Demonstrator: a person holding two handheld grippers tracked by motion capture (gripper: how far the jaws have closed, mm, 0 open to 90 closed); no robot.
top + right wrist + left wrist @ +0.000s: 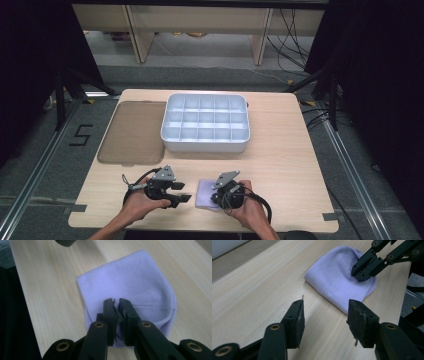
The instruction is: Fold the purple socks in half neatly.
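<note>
The right hand-held gripper [117, 305] has its jaws closed almost together on the lavender cloth [130, 285], pinching a bit of fabric. The left hand-held gripper [325, 313] stands about half open with nothing between its jaws, just beside the cloth. Folded into a small pad with one rounded edge, the cloth lies flat near the desk's [285, 150] front edge.

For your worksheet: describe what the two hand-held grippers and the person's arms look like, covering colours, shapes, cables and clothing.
Both the left gripper and right gripper are black, each with two flat, blocky jaws on linkage bars joined by brass-coloured pivot rivets. A grey three-cornered plate tops each, and a black cable loops off behind. The forearms are bare, with no sleeves in view.
</note>
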